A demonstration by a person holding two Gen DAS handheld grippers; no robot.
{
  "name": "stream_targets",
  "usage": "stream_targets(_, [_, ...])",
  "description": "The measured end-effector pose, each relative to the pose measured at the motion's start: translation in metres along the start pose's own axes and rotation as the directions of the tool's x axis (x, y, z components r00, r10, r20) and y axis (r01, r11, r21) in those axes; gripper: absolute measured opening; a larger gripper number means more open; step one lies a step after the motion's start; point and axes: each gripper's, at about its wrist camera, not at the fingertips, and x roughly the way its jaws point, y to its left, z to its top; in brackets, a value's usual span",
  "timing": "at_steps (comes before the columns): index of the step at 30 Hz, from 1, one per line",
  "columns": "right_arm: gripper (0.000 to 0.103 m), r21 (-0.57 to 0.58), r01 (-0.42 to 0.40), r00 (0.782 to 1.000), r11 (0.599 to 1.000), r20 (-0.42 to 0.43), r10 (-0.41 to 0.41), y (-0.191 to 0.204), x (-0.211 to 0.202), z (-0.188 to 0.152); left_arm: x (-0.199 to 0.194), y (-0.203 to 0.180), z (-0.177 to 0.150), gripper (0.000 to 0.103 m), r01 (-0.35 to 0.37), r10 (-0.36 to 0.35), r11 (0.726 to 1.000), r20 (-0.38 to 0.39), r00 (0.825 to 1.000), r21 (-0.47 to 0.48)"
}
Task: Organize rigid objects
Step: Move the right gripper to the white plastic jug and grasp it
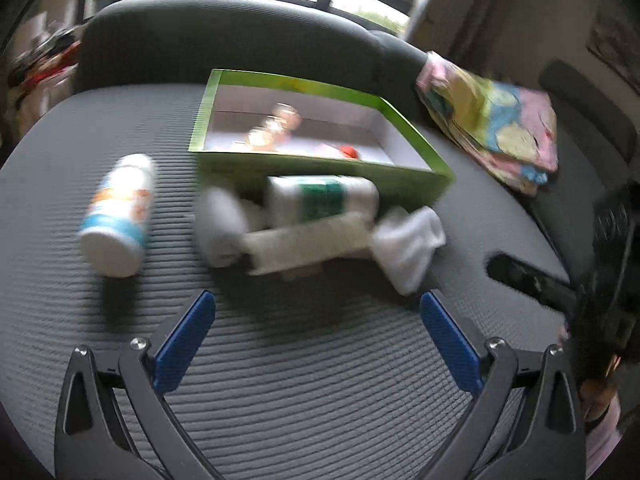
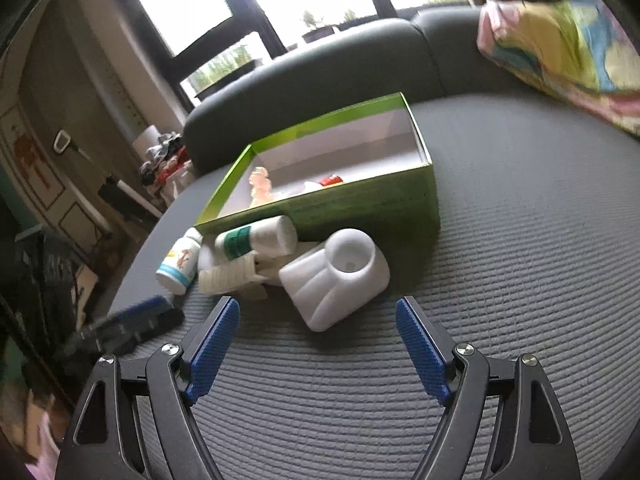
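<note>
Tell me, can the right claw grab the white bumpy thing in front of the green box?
Probably yes. The right claw is open and empty, and the white bumpy thing lies just ahead of it on the grey cushion, nothing between them.

Grey ribbed sofa seat carries a green box, two bottles, white plastic holder, folded colourful cloth.
</note>
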Motion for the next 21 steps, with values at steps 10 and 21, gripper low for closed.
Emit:
stream_targets(10, [0.082,0.076,-0.084,0.992,0.994,-0.087,0.09,-0.022,0.046,0.028,0.048,-0.038,0.006,0.093,0.063,-0.061,0.996,-0.032,0.998,0.068])
stream_targets(21, [0.079,0.084,-0.119,0.981,0.989,-0.143,0.13,-0.031,0.083,0.027,0.088,-0.05,0.014,0.073,0.13,-0.126,0.991,-0.077,0.989,0.044])
